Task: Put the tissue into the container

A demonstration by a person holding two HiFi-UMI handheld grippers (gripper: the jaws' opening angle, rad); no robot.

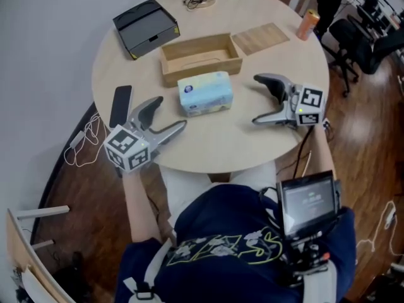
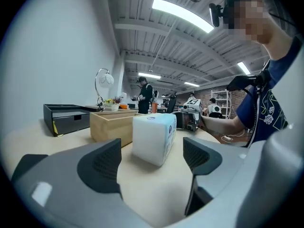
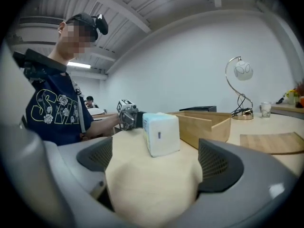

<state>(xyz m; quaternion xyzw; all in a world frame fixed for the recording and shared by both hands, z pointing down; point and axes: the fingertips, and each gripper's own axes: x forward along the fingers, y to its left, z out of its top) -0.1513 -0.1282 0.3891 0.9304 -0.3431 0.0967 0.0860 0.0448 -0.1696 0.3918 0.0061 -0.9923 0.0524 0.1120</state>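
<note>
Round, pale wood-grain surface (image 1: pixel 214 141) seen from above. The tissue pack (image 1: pixel 204 93), a soft rectangular block in glossy pale-blue and white wrap, lies flat on the surface just beside the front wall of the container (image 1: pixel 202 66), an open, shallow rectangular box of light wood. The left claw (image 1: pixel 169 113) and right claw (image 1: pixel 257 100), both grey and curved with ribbed dark pads (image 2: pixel 102 167), flank the pack with jaws spread wide, released and clear of it. A flat wooden lid (image 1: pixel 261 38) lies right of the container; a black plastic box (image 1: pixel 146 27) sits to its left.
</note>
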